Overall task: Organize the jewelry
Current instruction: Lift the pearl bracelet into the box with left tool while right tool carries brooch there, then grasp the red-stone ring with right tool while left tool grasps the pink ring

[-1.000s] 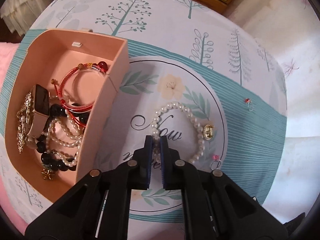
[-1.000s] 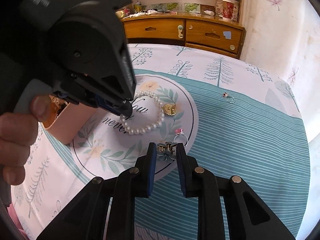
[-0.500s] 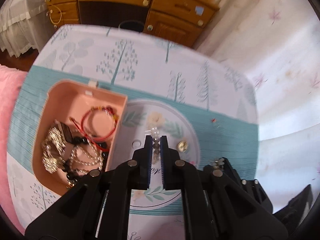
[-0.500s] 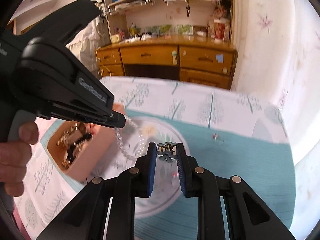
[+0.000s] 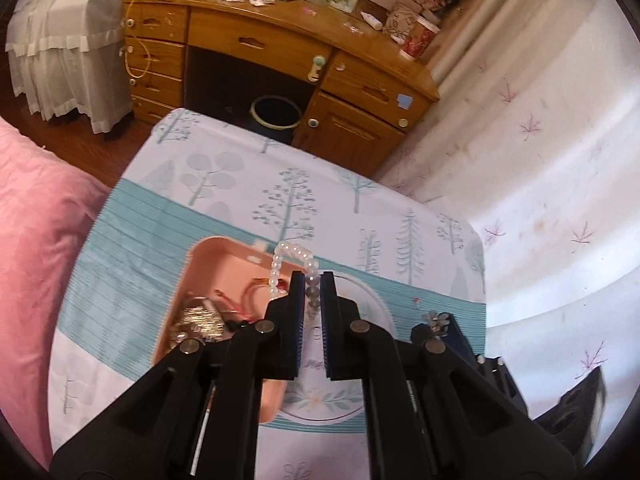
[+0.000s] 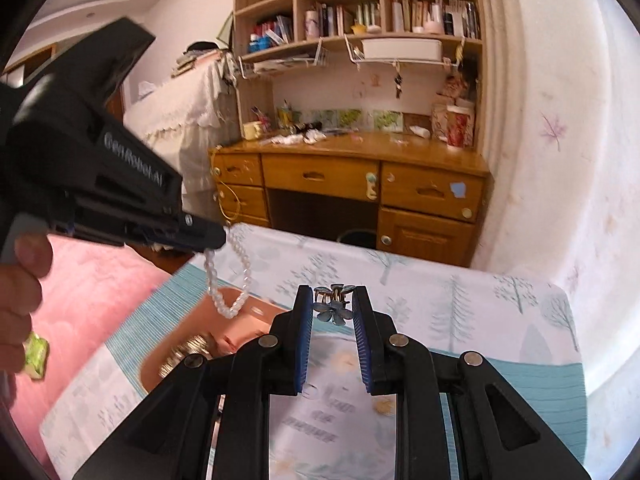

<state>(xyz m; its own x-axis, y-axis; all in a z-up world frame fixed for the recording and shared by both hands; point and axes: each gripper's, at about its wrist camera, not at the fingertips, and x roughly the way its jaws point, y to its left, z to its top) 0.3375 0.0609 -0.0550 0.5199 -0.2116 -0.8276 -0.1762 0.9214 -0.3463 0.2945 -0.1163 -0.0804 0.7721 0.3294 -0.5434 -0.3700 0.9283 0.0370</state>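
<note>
My left gripper [image 5: 311,280] is shut on a white pearl bracelet [image 5: 285,256] and holds it high above the table, over the right wall of the open pink jewelry box [image 5: 208,256]. The bracelet [image 6: 228,280] hangs from the left gripper [image 6: 218,239] in the right wrist view, above the box [image 6: 192,332]. The box holds red cord bracelets and gold pieces. My right gripper [image 6: 333,300] is shut on a silver flower hair clip [image 6: 332,306], lifted above the table; it shows in the left wrist view [image 5: 440,322].
The table has a white and teal tree-print cloth [image 5: 248,200]. A pink bed [image 5: 36,216] lies to the left. A wooden desk [image 5: 280,56] with drawers stands behind, a bin [image 5: 276,114] under it. A curtain [image 5: 540,160] hangs at the right.
Both grippers have risen well above the table. The pearl bracelet left the cloth and now hangs over the pink box. The flower clip rose with the right gripper.
</note>
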